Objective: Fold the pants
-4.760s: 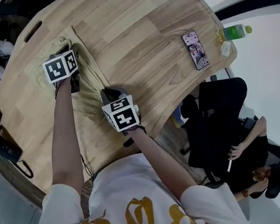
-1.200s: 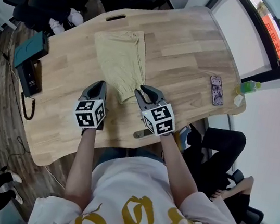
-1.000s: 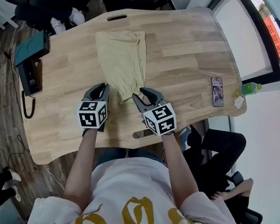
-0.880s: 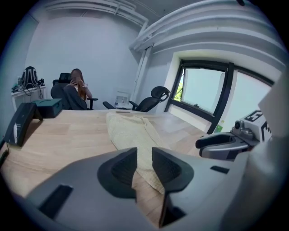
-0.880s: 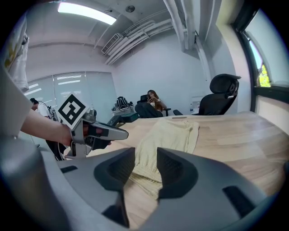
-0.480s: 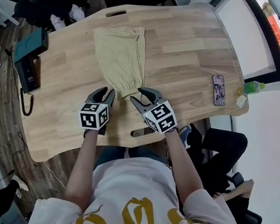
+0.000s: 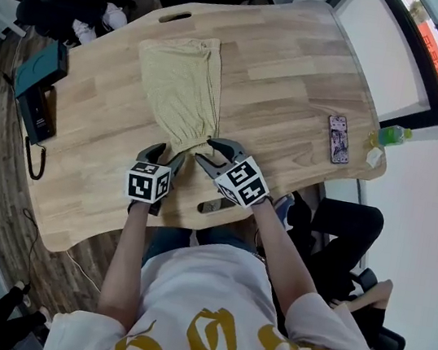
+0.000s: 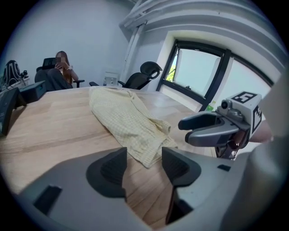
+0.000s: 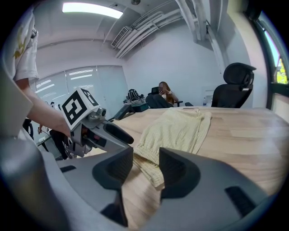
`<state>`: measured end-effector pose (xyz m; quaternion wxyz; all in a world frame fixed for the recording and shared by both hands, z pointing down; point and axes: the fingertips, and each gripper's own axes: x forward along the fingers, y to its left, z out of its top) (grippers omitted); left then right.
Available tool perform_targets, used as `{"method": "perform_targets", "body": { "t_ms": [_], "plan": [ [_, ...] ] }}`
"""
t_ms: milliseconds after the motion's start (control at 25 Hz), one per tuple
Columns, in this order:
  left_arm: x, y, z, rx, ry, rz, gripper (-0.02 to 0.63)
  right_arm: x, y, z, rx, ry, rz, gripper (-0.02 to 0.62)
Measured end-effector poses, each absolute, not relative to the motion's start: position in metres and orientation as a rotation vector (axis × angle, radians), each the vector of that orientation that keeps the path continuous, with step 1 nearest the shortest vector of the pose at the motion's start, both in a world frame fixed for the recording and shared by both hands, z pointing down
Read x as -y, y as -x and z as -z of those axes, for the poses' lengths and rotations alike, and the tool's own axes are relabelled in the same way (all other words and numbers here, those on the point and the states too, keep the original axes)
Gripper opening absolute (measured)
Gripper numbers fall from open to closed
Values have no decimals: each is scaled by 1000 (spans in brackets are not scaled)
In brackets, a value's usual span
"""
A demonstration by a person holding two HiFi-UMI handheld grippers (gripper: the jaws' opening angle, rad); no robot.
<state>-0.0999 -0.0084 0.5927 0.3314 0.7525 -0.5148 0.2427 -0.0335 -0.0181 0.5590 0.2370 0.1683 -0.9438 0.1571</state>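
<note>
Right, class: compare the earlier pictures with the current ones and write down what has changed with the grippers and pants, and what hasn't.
The left gripper and right gripper have dropped closer to the near end of the pants, and the jaws of both have just been opening. Neither holds anything yet. The pants stay flat on the table, and the phone hasn't moved.

Office: big wooden meeting table [image 7: 283, 81], swivel chairs [image 8: 150, 68], large windows [image 8: 194, 72].
</note>
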Motion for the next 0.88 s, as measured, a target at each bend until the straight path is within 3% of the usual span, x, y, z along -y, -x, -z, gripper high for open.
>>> {"method": "perform_targets", "body": {
  "t_ms": [400, 640, 880],
  "plan": [
    [15, 98, -611, 1331, -1917, -660, 233, 17, 49, -569, 2523, -323, -231, 189],
    [18, 103, -608, 1371, -1860, -591, 129, 18, 51, -585, 2428, -270, -7, 223],
    [20, 105, -607, 1353, -1835, -544, 107, 16, 40, -612, 2328, -219, 117, 236]
  ]
}}
